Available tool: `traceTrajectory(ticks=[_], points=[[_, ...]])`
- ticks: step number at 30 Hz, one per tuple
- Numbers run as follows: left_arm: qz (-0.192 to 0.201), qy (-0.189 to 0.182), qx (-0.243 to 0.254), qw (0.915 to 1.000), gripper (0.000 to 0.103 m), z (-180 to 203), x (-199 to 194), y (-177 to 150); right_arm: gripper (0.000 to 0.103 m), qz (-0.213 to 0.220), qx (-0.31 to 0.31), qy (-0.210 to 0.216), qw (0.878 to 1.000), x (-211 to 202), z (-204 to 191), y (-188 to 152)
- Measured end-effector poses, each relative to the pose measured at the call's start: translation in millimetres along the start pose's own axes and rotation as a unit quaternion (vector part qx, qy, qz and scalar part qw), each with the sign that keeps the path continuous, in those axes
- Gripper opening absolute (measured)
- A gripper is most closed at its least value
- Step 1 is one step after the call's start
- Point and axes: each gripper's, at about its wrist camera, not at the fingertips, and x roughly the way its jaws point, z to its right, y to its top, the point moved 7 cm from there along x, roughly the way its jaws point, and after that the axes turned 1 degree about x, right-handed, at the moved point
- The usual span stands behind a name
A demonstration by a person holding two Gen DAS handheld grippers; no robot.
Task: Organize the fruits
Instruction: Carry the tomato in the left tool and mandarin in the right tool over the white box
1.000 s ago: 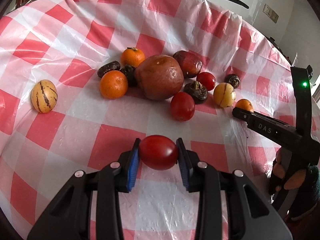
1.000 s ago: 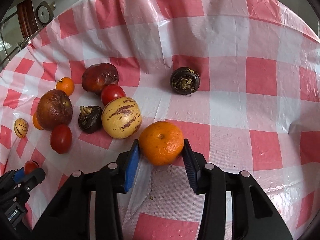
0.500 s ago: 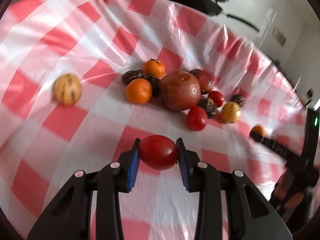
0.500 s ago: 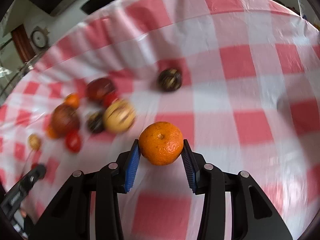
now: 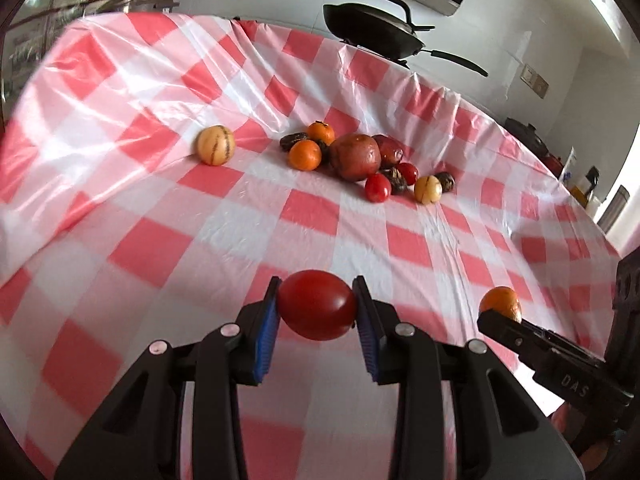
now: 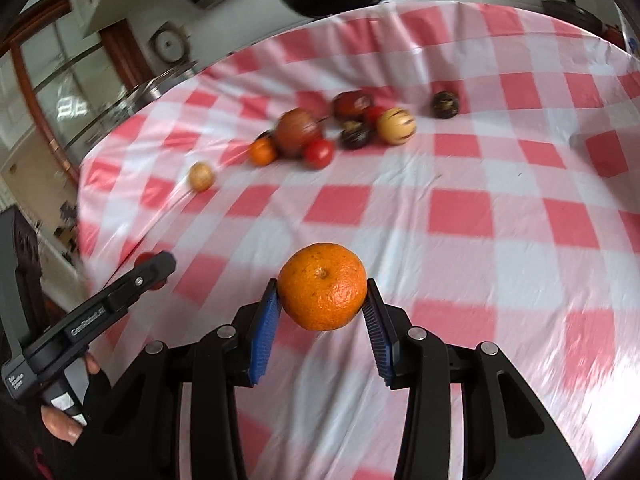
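- Carrying clear of the table: left gripper point(image 5: 316, 307) pinches a red tomato point(image 5: 317, 305); right gripper point(image 6: 321, 304) pinches a tangerine point(image 6: 322, 286).
- Remaining fruit pile point(image 5: 356, 157) sits well apart, far across the checked tablecloth point(image 5: 224, 216).
- Advised — keep both grips firm and lower each fruit gently, apart from the other.

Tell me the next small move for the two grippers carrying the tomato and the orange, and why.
Probably lower both onto bare cloth and set the fruit down apart. The left gripper is clamped on the red tomato and the right gripper on the orange, both held over open tablecloth away from the fruit pile. No bowl or tray shows, so separate spots seem the likeliest goal.
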Motion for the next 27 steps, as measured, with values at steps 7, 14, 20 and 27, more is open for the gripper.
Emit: traceTrajectory(ticks=[7,14,20,27], points=[[-0.005,0.042,0.011,0.9991,0.036,-38.5,-40.0,-30.7,0.042,-0.017,-0.054,0.024,0.998,-13.8,-51.1,-32.9],[-0.01,0.077,-0.001,0.997,0.036,-89.6,-79.2,-59.7,0.042,-0.042,-0.127,0.06,0.989,-17.5,-120.0,-70.8],[0.011,0.121,-0.007,0.9925,0.036,-132.4,-126.6,-70.0,0.042,-0.057,-0.196,0.109,0.973,-25.3,-186.1,-100.4],[0.014,0.175,-0.038,0.9838,0.036,-192.6,-181.5,-99.9,0.042,-0.084,-0.279,0.174,0.941,-32.3,-263.2,-145.7]])
